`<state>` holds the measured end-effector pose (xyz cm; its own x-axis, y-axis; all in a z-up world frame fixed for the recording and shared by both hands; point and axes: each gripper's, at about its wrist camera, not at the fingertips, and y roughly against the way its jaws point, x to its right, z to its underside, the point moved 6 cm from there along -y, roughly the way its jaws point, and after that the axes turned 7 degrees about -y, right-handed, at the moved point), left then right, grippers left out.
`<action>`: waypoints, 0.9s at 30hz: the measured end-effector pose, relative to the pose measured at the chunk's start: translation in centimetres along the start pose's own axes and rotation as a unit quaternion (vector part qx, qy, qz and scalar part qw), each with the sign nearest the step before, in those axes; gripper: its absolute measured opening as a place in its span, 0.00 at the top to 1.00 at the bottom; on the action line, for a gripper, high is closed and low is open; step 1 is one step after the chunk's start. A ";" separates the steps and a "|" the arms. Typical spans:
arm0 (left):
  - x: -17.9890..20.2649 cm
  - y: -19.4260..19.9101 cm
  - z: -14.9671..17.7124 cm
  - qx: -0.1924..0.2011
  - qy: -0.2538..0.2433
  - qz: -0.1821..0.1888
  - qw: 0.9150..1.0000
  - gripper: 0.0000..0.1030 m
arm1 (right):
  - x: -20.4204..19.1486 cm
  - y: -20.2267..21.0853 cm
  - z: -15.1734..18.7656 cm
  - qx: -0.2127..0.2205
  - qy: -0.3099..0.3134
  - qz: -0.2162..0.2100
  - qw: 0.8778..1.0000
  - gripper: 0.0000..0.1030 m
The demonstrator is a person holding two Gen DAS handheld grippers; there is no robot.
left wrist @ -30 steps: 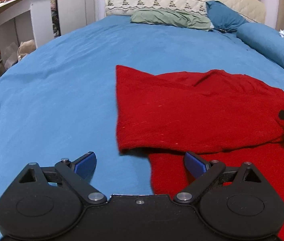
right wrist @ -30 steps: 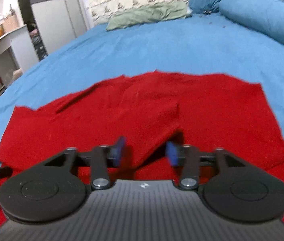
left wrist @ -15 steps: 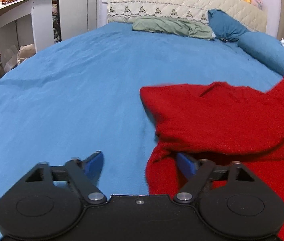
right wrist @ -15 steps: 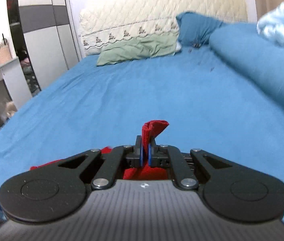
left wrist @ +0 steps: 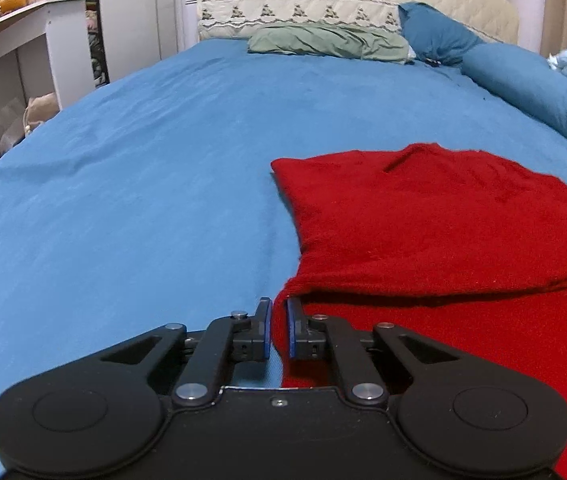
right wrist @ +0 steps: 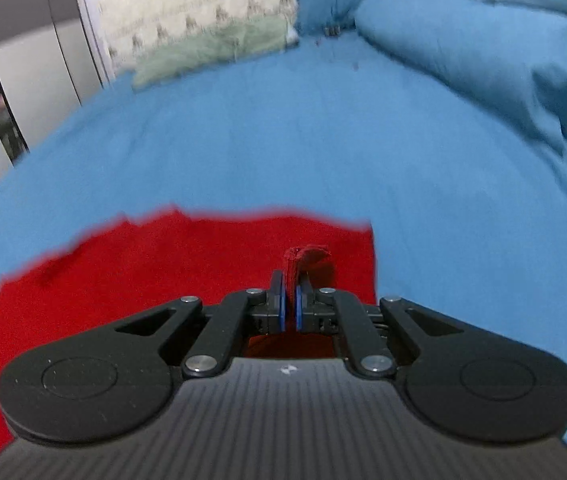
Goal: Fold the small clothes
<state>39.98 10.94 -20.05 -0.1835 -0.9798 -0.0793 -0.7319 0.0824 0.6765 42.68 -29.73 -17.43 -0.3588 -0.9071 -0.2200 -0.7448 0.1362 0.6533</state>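
Observation:
A red knit garment (left wrist: 435, 232) lies on the blue bed sheet (left wrist: 143, 168), with one layer folded over another. My left gripper (left wrist: 279, 320) is shut on the garment's near left edge, low over the sheet. My right gripper (right wrist: 290, 300) is shut on a bunched tab of the same red garment (right wrist: 155, 276) that sticks up between its blue pads. The right wrist view is motion-blurred.
A green pillow (left wrist: 327, 40), a dark blue pillow (left wrist: 435, 34) and a quilted headboard (left wrist: 355, 4) stand at the far end. A rolled blue duvet (right wrist: 483, 56) runs along the right side. A white desk (left wrist: 23, 48) stands left of the bed.
My left gripper closed on the garment's left edge. My right gripper closed on the cloth a second ago, lifted it, and now holds it lower over the spread garment.

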 end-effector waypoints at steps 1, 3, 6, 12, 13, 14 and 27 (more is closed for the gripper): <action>0.0 0.3 -0.1 0.004 0.004 0.000 1.000 0.88 | 0.4 -0.4 1.2 -0.008 0.007 0.007 1.000 0.79; 0.3 1.4 -0.8 0.025 -0.002 -0.005 1.000 0.69 | 1.0 -0.5 2.8 -0.015 0.025 0.021 0.999 0.68; 1.6 3.8 -2.8 0.090 -0.022 0.001 0.996 0.28 | 1.0 1.2 4.0 0.018 0.060 0.042 0.997 0.10; 5.6 1.1 -3.3 0.068 -0.029 0.085 0.994 0.25 | -2.5 1.9 5.2 0.046 0.132 -0.007 0.990 0.06; 5.8 0.3 -2.9 0.054 -0.026 0.087 0.994 0.25 | -2.8 1.2 5.4 0.035 0.134 -0.009 0.990 0.06; 5.9 -0.7 -2.4 0.036 -0.023 0.089 0.995 0.25 | -3.0 0.3 5.6 0.019 0.130 -0.008 0.991 0.06; 5.9 -1.9 -2.0 0.009 -0.044 0.085 0.995 0.25 | -2.8 -6.2 0.8 -0.052 0.028 -0.019 0.998 0.02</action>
<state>41.57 4.60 -20.38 -0.3614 -0.9320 -0.0284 -0.6963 0.2495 0.6730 47.88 -27.69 -21.43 -0.2981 -0.9317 -0.2076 -0.6942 0.0623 0.7171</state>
